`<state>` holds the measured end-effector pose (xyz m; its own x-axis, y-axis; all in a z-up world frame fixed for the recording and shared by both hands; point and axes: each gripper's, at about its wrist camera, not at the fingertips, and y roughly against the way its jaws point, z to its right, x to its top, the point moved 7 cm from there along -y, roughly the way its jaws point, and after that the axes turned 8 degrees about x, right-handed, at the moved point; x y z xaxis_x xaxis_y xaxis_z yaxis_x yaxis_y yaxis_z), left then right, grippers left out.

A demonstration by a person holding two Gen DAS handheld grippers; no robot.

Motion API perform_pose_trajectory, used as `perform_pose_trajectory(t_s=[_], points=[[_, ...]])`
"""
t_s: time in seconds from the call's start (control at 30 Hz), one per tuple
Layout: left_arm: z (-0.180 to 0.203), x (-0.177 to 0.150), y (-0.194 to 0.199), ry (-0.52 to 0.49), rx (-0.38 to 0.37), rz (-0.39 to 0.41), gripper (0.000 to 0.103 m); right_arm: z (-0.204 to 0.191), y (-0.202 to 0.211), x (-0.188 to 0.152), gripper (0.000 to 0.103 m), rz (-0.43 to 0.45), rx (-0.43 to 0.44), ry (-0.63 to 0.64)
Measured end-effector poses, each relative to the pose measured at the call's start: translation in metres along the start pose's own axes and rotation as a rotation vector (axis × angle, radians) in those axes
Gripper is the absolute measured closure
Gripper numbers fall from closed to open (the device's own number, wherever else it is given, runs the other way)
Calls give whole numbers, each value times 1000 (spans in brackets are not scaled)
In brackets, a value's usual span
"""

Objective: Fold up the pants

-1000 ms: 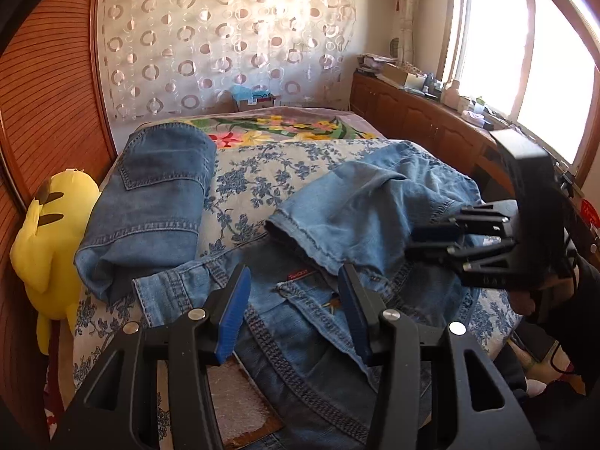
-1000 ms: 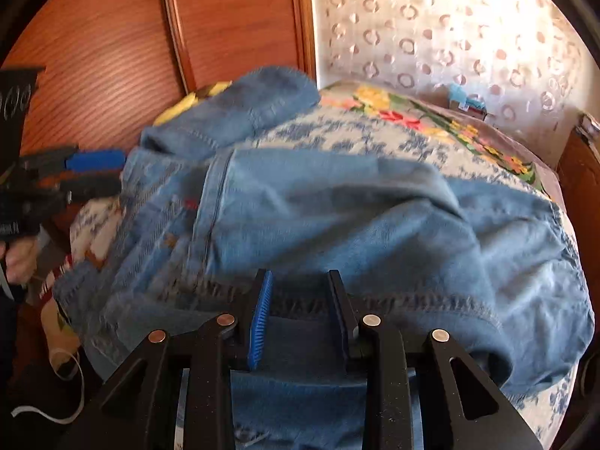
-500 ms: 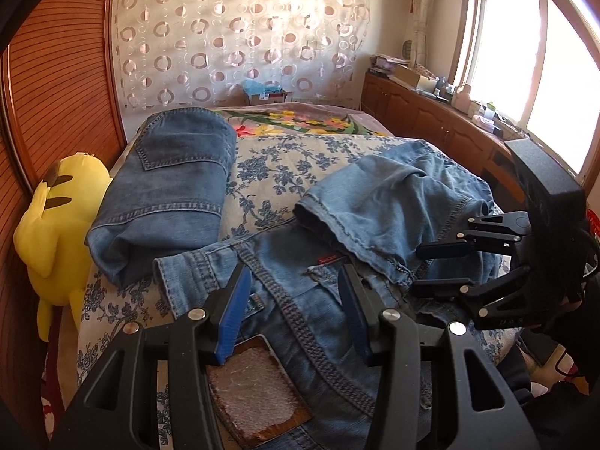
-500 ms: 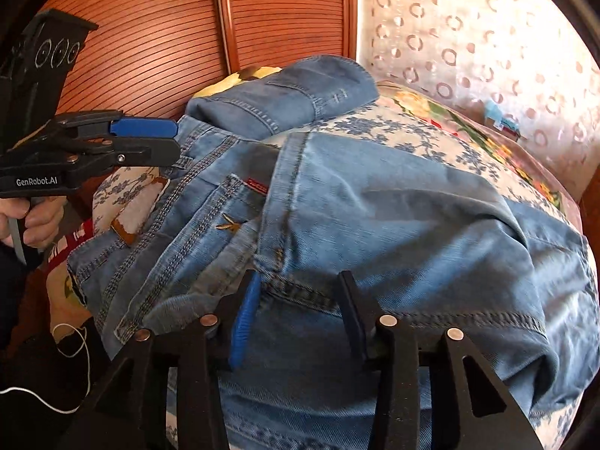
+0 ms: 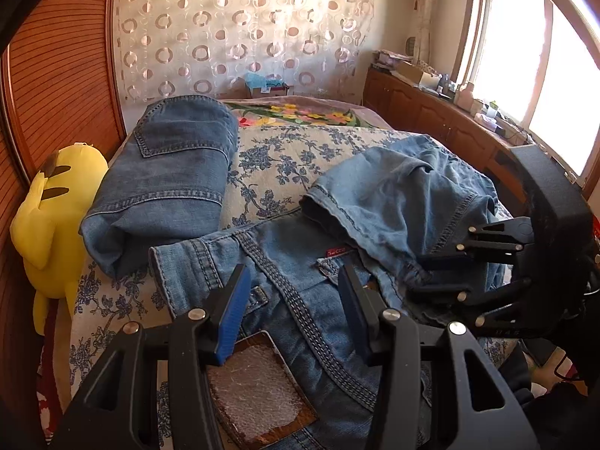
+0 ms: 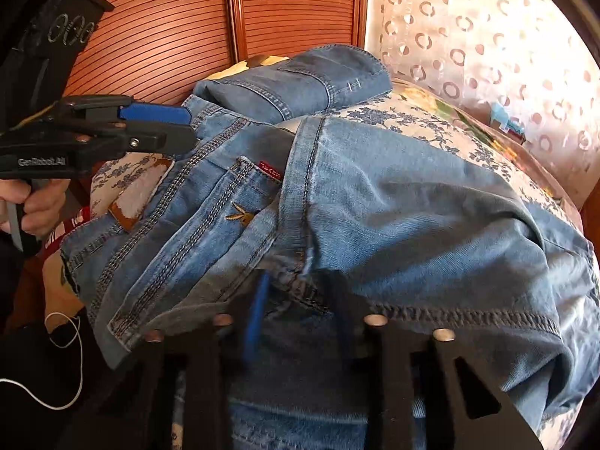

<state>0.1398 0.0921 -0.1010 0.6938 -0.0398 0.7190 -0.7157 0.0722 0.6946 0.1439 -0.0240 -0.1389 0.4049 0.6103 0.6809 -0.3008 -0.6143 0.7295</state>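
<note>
Light blue jeans (image 5: 307, 285) lie on the bed, waistband towards me, with a leather waist patch (image 5: 258, 393) showing. One leg (image 5: 397, 195) is folded back over the seat. My left gripper (image 5: 292, 300) is open above the waistband, holding nothing. My right gripper (image 5: 423, 273) is open at the right, its fingers around the folded leg's edge. In the right wrist view the jeans (image 6: 375, 217) fill the frame, my right gripper (image 6: 300, 300) is open against the denim, and the left gripper (image 6: 180, 127) hovers at the waistband.
A folded darker pair of jeans (image 5: 168, 172) lies at the bed's left. A yellow plush toy (image 5: 48, 225) sits between bed and the wooden wardrobe (image 5: 56, 75). A low cabinet (image 5: 442, 120) with clutter runs under the window on the right.
Both grippers have pulled back towards the bed's near edge. The waistband and leather patch have come into the left wrist view. The right gripper has moved lower against the folded leg.
</note>
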Motion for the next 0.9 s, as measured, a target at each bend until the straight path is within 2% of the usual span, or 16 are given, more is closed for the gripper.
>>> perform_pose_trajectory(t_s=[0.03, 0.17, 0.3, 0.57, 0.8, 0.9], points=[[1, 0, -1, -2, -1, -2, 54, 1, 7, -2, 86, 16, 5, -11], [3, 1, -9, -11, -6, -14, 54, 11, 29, -7, 88, 108, 65, -113], [11, 10, -21, -34, -11, -31, 54, 12, 62, -7, 88, 206, 63, -149], [32, 30, -50, -89, -47, -77, 54, 11, 116, -15, 88, 328, 10, -188], [58, 33, -65, -134, -111, -115, 54, 8, 138, -36, 88, 364, -9, -211], [65, 31, -72, -166, -95, -127, 66, 9, 145, -40, 88, 375, -10, -226]])
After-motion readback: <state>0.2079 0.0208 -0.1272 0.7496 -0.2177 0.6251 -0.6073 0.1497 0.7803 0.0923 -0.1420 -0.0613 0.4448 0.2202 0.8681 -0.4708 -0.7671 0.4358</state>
